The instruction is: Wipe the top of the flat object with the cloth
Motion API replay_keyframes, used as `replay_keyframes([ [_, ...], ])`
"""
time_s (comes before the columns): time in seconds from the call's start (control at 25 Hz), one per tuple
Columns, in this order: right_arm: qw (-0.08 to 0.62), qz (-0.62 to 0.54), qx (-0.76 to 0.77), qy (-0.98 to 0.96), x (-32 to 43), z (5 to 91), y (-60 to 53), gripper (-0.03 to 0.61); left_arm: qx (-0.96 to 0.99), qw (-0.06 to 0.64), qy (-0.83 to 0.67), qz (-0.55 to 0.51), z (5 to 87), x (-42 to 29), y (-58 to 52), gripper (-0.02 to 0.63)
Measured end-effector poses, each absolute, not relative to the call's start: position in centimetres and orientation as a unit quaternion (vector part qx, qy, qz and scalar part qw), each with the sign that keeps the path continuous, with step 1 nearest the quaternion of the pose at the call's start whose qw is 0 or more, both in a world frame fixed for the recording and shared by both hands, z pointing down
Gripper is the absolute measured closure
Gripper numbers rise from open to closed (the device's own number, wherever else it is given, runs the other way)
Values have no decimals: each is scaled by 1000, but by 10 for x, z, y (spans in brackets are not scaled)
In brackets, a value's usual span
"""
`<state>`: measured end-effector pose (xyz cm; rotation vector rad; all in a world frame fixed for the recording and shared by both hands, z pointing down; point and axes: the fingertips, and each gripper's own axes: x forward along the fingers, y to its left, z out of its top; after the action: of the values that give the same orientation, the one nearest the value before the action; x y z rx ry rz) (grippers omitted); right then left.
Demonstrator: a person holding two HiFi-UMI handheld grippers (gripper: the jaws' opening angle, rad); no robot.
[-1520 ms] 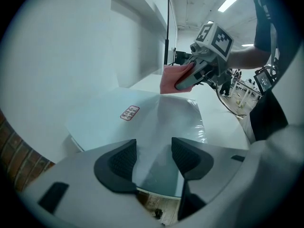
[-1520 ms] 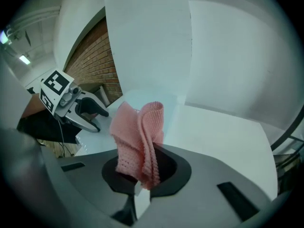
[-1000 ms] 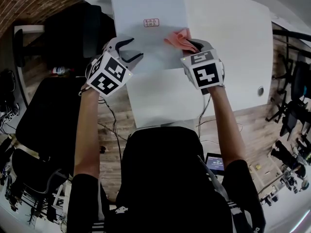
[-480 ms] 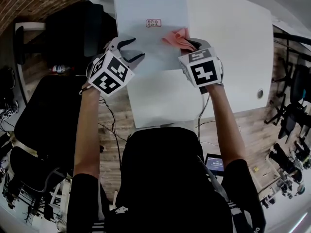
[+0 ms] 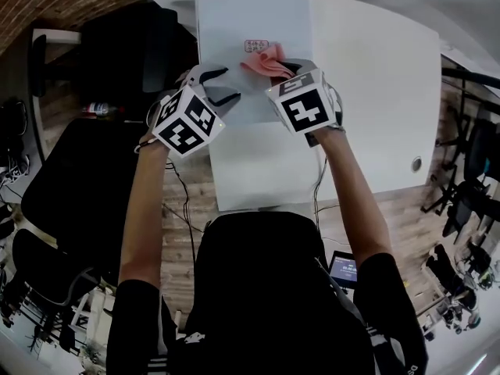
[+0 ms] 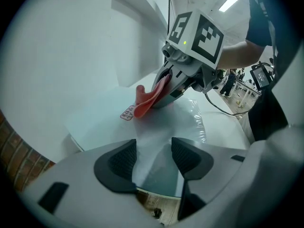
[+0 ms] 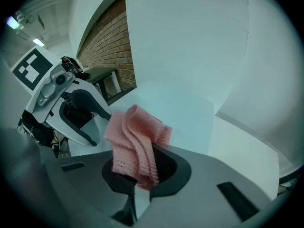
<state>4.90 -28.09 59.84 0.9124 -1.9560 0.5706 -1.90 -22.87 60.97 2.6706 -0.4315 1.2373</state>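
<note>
A flat white panel point(image 5: 242, 18) with a small printed sticker point(image 5: 256, 46) lies on the far part of the white table. My right gripper point(image 5: 285, 67) is shut on a folded pink knitted cloth point(image 5: 264, 61), which rests on the panel just right of the sticker. The cloth point(image 7: 135, 144) bulges out of the right gripper point(image 7: 142, 175). My left gripper point(image 5: 226, 84) stands open at the panel's near left edge; its jaws point(image 6: 153, 158) have only the panel's surface point(image 6: 95, 113) between them. The cloth point(image 6: 147, 101) hangs from the right gripper point(image 6: 175, 80).
The white table point(image 5: 375, 76) stretches to the right of the panel. A black chair point(image 5: 125, 45) stands at the table's left, over wooden floor. A small device with a lit screen point(image 5: 344, 269) and cables lie on the floor near my right side.
My right gripper has slid the pink cloth leftward across the panel, from near its right edge to just beside the sticker. The left gripper has kept its place at the panel's edge.
</note>
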Motion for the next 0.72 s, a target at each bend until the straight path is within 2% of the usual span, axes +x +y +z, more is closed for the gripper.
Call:
replay_keyframes([
  [0.32,446,202,332,-806,10,596,-289,534,896,85,-146,411,609,-20,-229,377],
  [0.72,445,208,327,-807,11,595,-291,534,898,87,-145,407,608,-21,-229,377],
])
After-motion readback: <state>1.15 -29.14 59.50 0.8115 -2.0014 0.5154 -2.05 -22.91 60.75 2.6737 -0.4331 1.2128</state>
